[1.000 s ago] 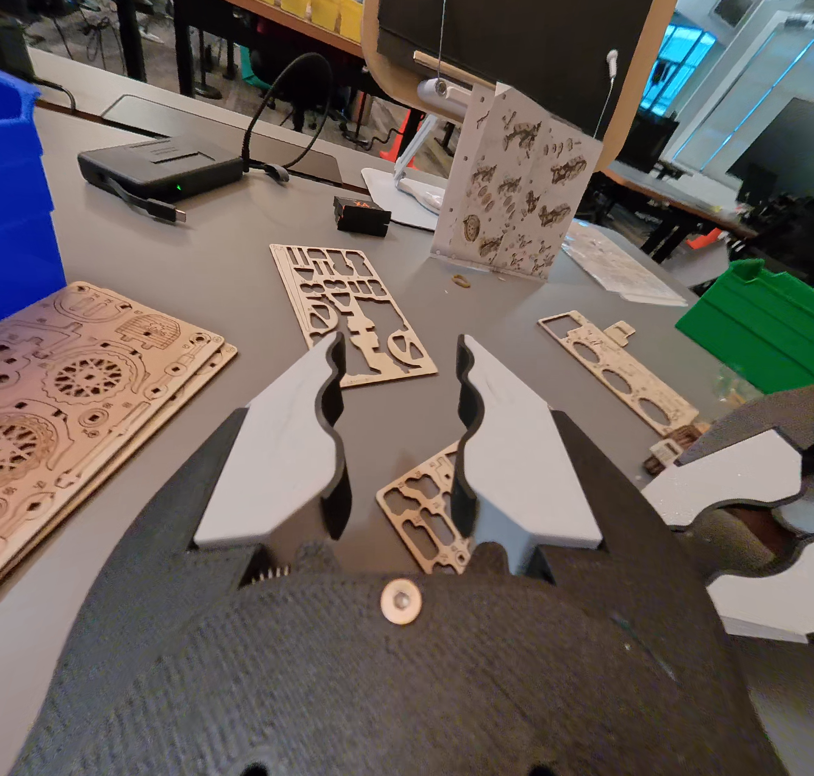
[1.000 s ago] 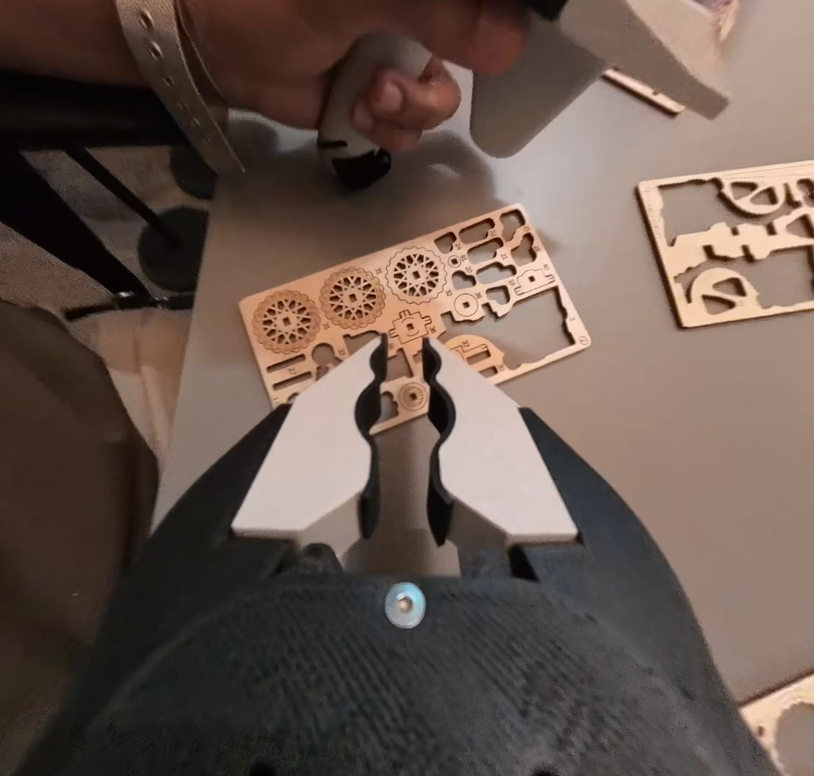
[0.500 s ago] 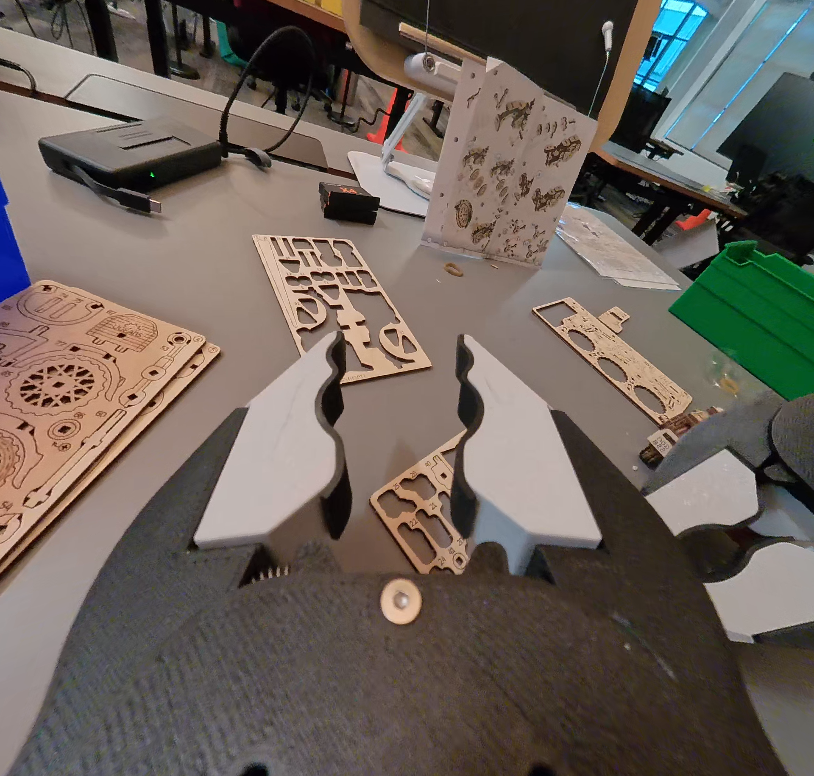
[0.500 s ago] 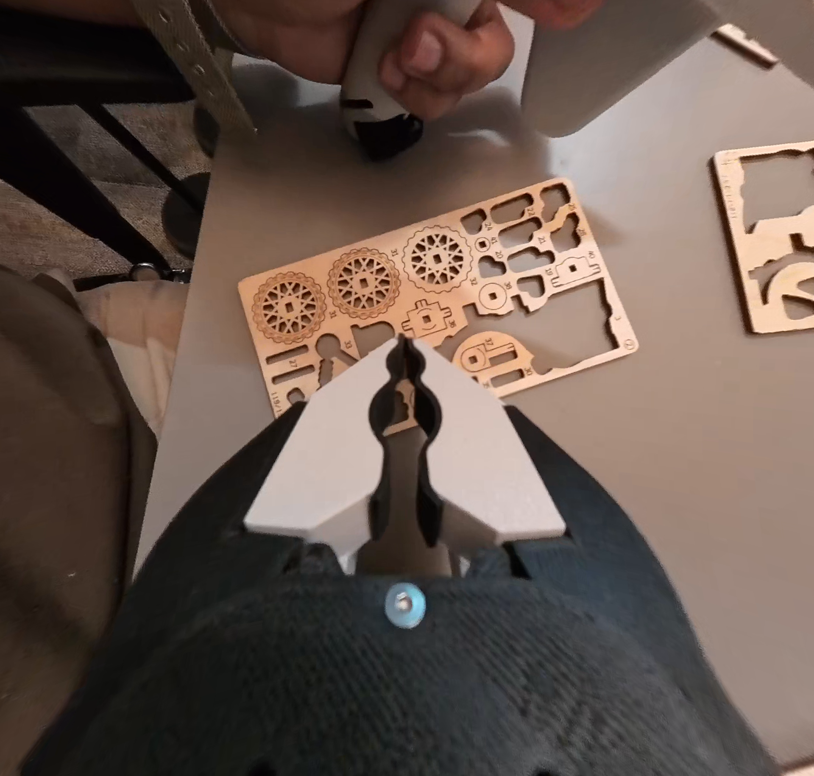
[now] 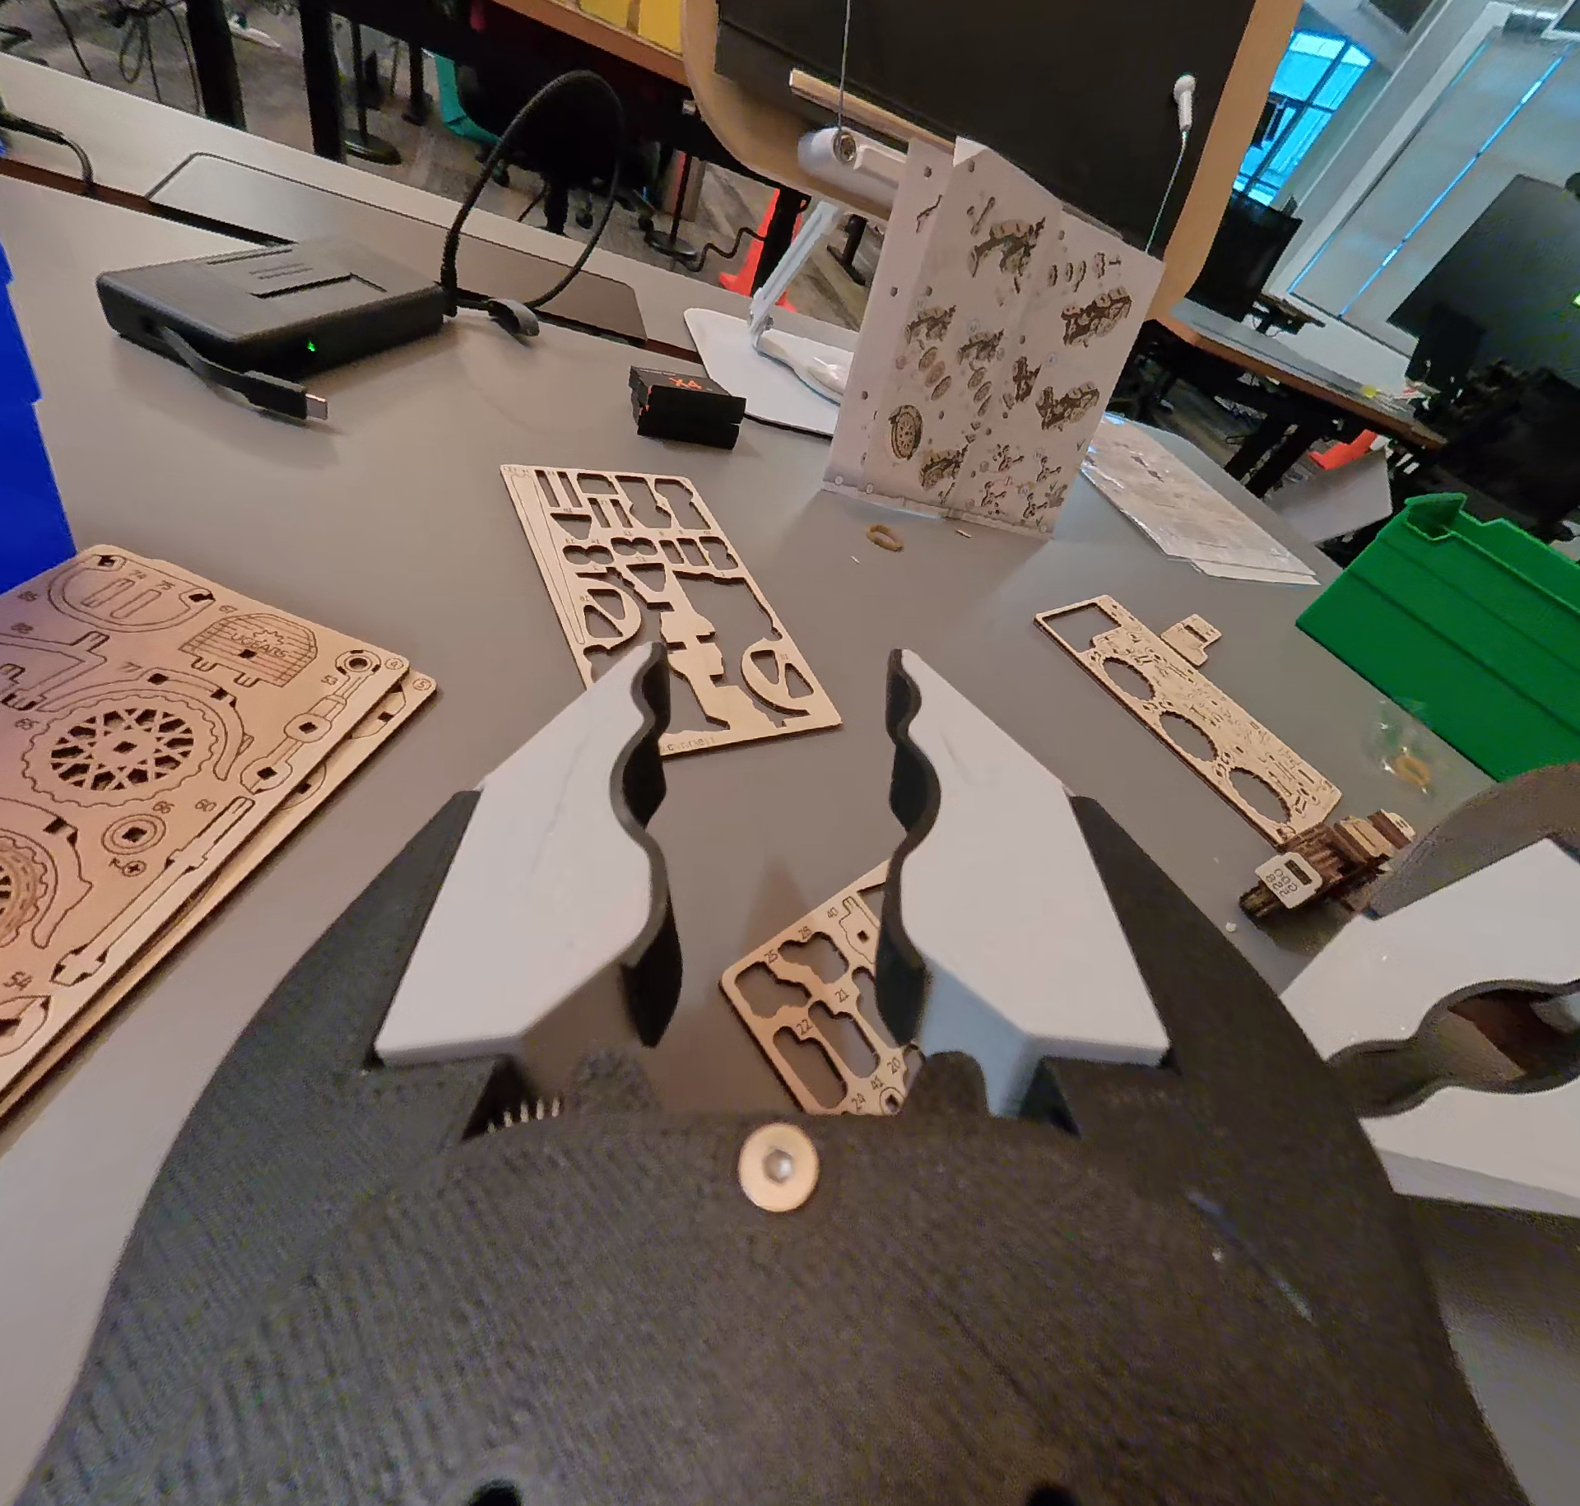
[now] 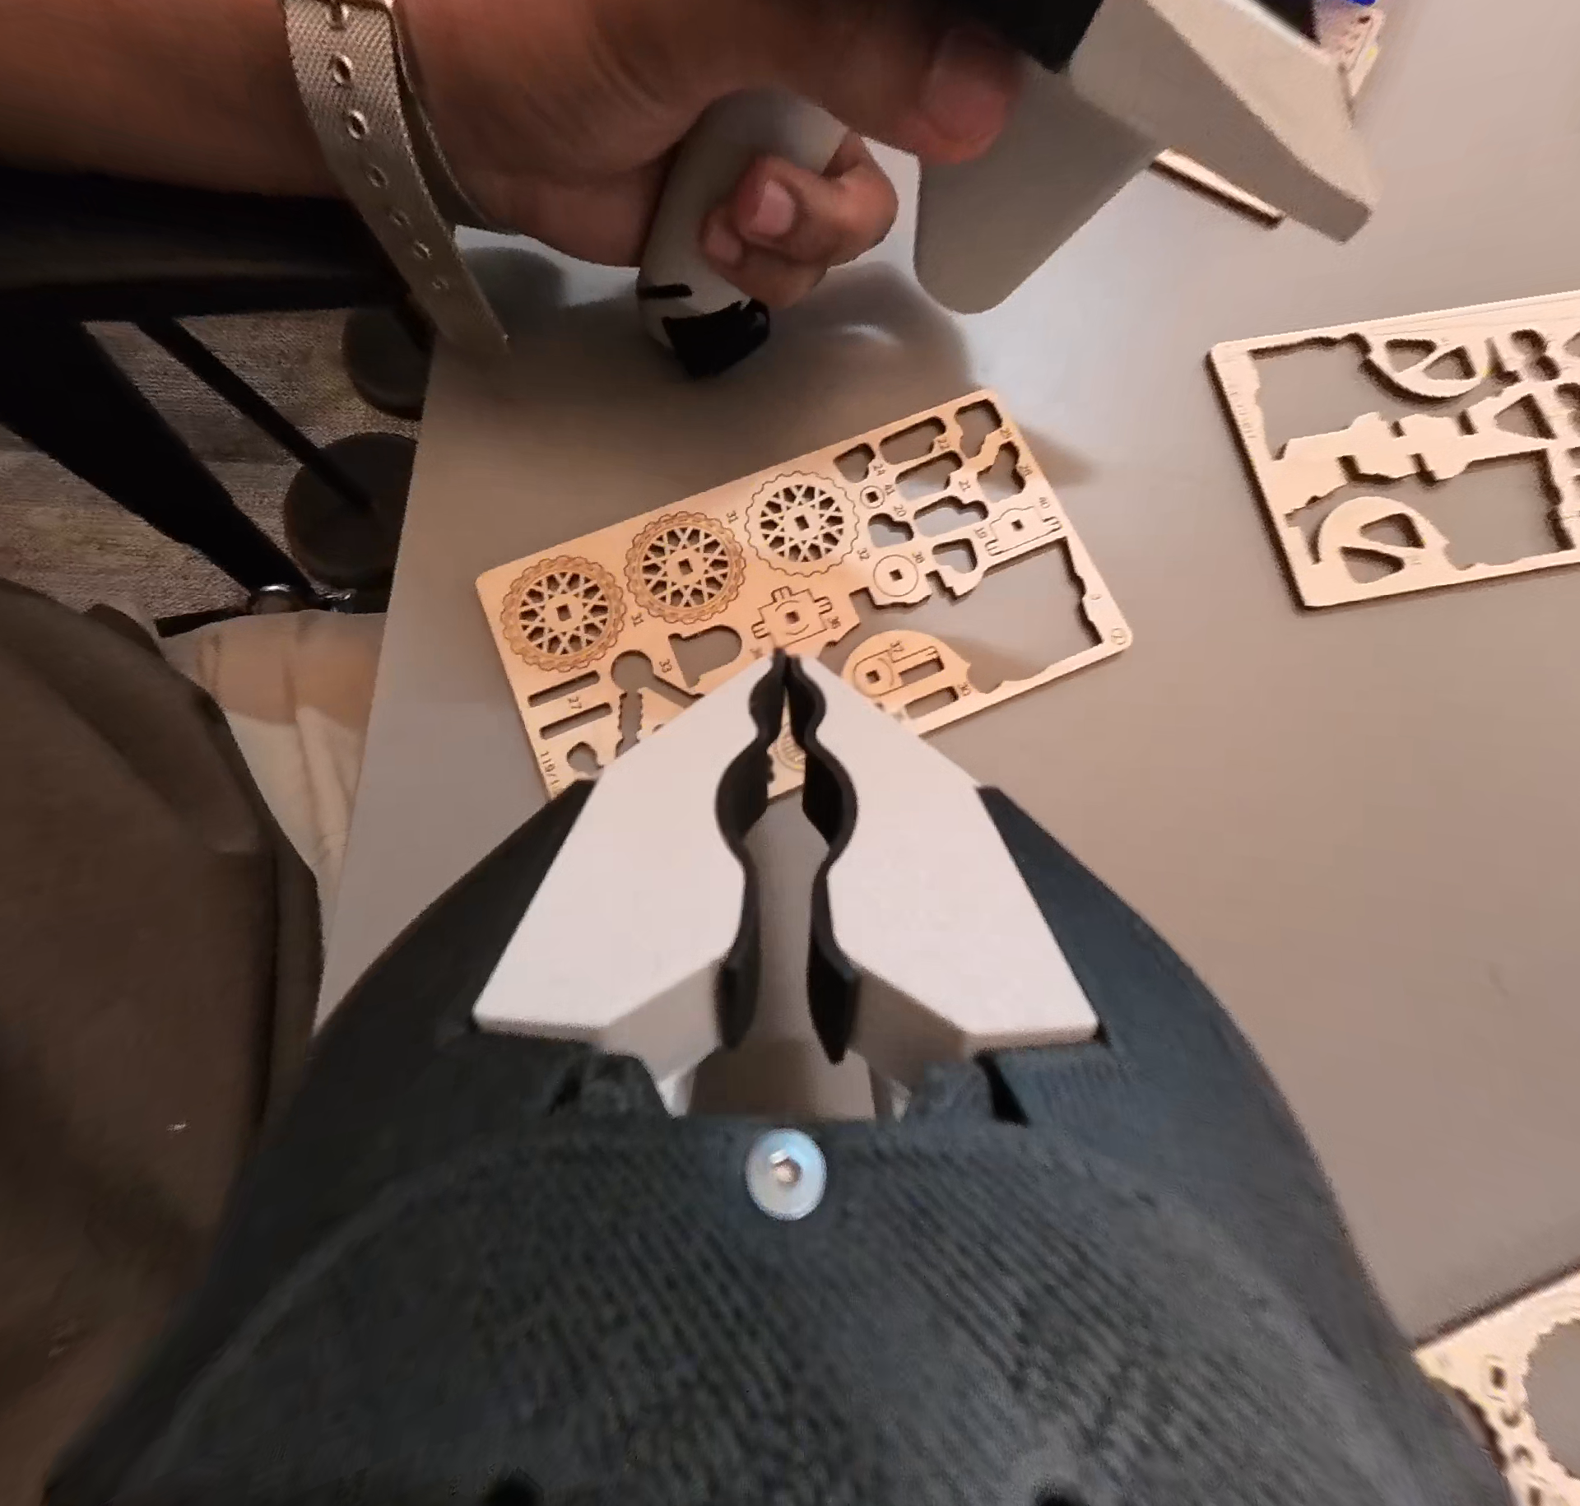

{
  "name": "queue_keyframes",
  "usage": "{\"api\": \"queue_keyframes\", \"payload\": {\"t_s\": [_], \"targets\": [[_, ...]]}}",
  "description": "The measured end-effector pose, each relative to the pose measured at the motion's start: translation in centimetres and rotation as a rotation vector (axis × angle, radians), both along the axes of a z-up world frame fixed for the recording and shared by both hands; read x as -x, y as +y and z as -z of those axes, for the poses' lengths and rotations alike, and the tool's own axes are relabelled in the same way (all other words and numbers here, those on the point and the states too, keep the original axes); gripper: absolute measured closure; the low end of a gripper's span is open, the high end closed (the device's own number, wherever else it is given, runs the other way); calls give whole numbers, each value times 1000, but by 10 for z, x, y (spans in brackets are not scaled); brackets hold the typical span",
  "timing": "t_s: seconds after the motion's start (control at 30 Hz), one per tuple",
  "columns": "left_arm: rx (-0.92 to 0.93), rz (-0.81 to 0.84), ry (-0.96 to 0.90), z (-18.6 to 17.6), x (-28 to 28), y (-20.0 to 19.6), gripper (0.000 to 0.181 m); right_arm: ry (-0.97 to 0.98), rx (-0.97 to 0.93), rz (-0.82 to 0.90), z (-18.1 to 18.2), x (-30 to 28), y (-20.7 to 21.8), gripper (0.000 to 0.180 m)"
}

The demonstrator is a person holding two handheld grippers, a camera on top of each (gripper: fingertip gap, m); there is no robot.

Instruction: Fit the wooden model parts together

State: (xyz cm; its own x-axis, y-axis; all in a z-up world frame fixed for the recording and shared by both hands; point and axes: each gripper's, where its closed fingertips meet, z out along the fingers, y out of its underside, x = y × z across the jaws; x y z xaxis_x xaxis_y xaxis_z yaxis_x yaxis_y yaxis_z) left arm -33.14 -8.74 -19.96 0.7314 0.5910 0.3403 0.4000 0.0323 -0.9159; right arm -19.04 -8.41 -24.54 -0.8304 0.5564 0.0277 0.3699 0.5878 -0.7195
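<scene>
Right gripper [image 6: 782, 663]: tips drawn together, nothing visibly held | wheel sheet [image 6: 795, 567]: flat by the tabletop's near edge, directly under those tips, long axis crosswise to the fingers | left gripper [image 5: 774, 678]: wide, empty, farther off | judged: right arm nearer.

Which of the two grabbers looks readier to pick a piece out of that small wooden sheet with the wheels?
Right. The right gripper has its fingers shut, tips over the wheel sheet. The left gripper hangs open, aimed elsewhere.
</scene>
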Motion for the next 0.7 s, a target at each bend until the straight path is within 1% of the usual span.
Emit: {"api": "queue_keyframes", "payload": {"t_s": [0.03, 0.07, 0.17, 0.27, 0.4, 0.47, 0.53, 0.63, 0.7], "targets": [[-1, 5, -4, 0, 0, 1, 131, -18, -2, -7, 2, -3, -1, 180], [0, 10, -8, 1, -1, 3, 131, -39, -9, -14, 6, -6, -2, 177], [8, 22, -11, 2, -2, 6, 130, -85, -53, -24, 19, -14, -4, 161], [17, 26, -11, 3, -3, 8, 130, -62, -89, 3, 24, -11, -2, 145], [18, 26, -30, 3, -4, 6, 128, -50, -92, 51, 22, -10, 3, 135], [33, 24, -87, 3, -10, 3, 123, -58, -55, 88, 19, -13, 5, 132], [84, 61, -139, 5, -25, 3, 116, -72, 2, 129, 15, -18, 8, 128], [268, 128, -142, 16, -54, 1, 101, -83, 95, 186, 12, -30, 11, 123], [338, 119, -141, 27, -65, -7, 100, -72, 121, 214, 12, -36, 12, 121]]}}
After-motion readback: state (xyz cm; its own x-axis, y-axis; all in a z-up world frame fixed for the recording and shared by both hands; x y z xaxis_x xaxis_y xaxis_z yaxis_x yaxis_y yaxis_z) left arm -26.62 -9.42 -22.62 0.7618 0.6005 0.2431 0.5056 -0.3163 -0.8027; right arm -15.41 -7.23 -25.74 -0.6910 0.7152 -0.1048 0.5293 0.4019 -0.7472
